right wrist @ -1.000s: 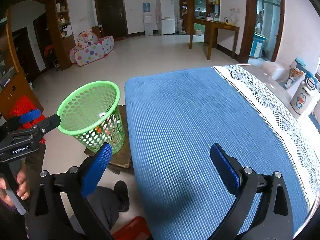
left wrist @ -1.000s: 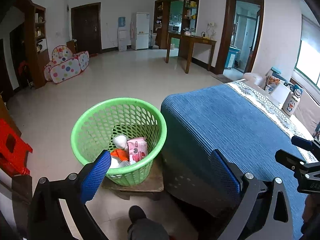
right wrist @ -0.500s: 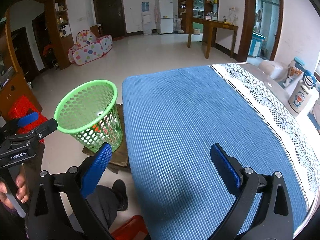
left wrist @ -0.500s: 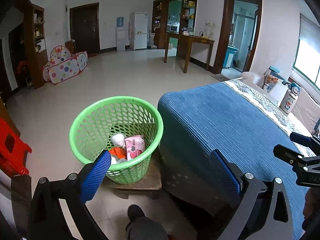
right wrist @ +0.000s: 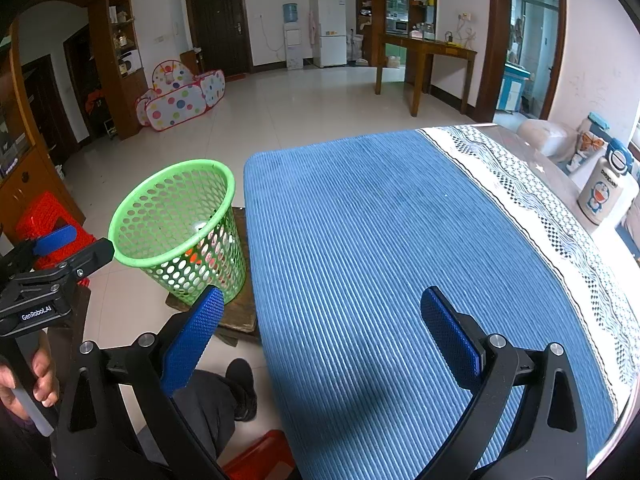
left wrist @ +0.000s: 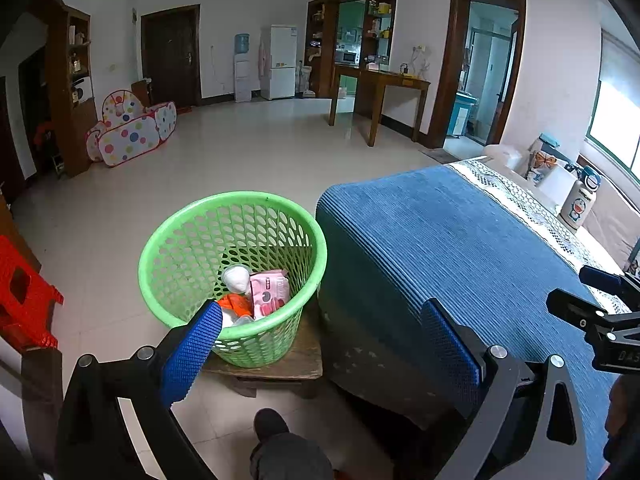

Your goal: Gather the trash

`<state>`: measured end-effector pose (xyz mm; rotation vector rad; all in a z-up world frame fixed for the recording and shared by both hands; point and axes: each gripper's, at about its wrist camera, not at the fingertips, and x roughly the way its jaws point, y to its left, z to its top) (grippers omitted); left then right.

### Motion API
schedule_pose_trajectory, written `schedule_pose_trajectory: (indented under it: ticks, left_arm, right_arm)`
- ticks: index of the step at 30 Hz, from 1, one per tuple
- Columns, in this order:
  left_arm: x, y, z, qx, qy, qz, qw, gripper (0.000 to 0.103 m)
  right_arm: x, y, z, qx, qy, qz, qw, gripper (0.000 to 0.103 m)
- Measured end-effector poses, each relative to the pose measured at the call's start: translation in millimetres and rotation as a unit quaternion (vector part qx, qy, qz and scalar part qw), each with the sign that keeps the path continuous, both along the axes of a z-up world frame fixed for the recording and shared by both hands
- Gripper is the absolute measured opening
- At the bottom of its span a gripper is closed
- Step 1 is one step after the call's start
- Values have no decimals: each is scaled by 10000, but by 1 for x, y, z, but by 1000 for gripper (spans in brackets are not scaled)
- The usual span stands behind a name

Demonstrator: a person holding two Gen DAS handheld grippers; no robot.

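Both tongs are gaping wide, gripping nothing. The left gripper [left wrist: 320, 344] is hovering just behind the green basket [left wrist: 316, 240]; the right gripper [right wrist: 320, 336] is hanging over the blue cloth [right wrist: 380, 240].

A lived-in home — an open, tiled living room. A white fridge [left wrist: 279, 62] and water dispenser [left wrist: 242, 68] stand by a dark wooden door [left wrist: 171, 56], a polka-dot children's play tent [left wrist: 132, 133] sits near wooden shelving [left wrist: 72, 92], and a wooden side table [left wrist: 380, 96] fronts a kitchen doorway.
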<state>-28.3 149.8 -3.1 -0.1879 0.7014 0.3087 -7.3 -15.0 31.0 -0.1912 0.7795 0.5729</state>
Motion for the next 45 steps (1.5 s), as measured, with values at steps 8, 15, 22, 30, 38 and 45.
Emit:
schedule_pose_trajectory:
  ticks: [8,15,22,30,38,45]
  left_arm:
    - [-4,-2,0,62,-61,38,10000,96]
    - [-8,-5,4,149,-154,100,9997,96]
    - [-9,-9,6,241,-187,121,9995,96]
    - [-8,-9,7,237,-192,139,9994,96]
    - [-8,-9,6,230,-189,135,9995,96]
    - [-7,-9,6,203,-186,124,9995,96]
  right_arm:
    - [-2,-1,0,76,4,14,10000,98]
    - [-5,-2,1,137,8,50,9999,98]
    - [-1,-5,2,238,30,24,9997,98]
    - [1,-9,1,330,96,11,9994,98]
    - [0,-10,1,333,103,18,9994,98]
    - [0,-10,0,340,110,14,9994,98]
